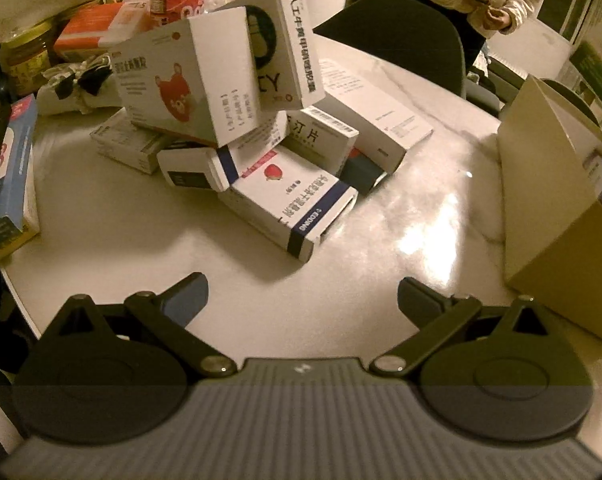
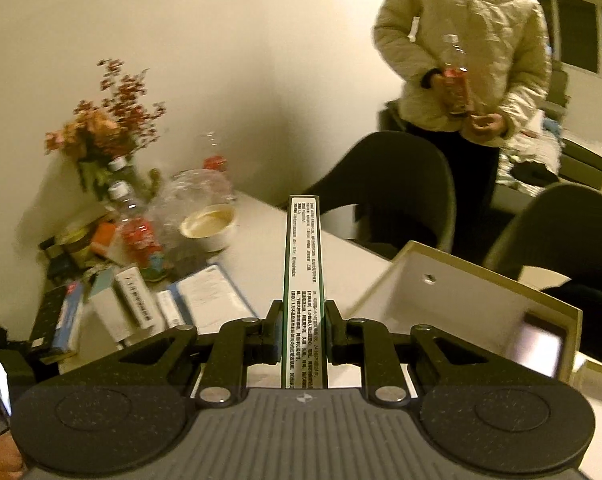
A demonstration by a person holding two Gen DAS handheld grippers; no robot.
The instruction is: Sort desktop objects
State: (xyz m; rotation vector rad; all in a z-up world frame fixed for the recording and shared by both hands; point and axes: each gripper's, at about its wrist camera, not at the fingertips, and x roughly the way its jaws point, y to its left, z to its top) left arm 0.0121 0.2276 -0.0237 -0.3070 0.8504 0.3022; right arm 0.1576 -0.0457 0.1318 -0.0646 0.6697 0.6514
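A slim box [image 2: 303,288] is held edge-up in the right tool [image 2: 303,336]; the left tool [image 1: 301,300] is spread wide above the tabletop [image 1: 141,248]

Roughly eight medicine boxes [image 1: 189,92] are lying heaped on the table [image 1: 141,248]; exact count unclear. One cardboard carton [image 1: 557,208] is standing nearby. Two dark chairs [image 2: 397,188] and one bowl [image 2: 209,226] are showing.

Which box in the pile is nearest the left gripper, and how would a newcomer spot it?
Start at the heap of medicine boxes in the middle of the white table. The nearest one lies flat at the heap's front edge, closest to the open left gripper. Unlike its neighbours, it has a red fruit picture on top and a dark blue band across one end.
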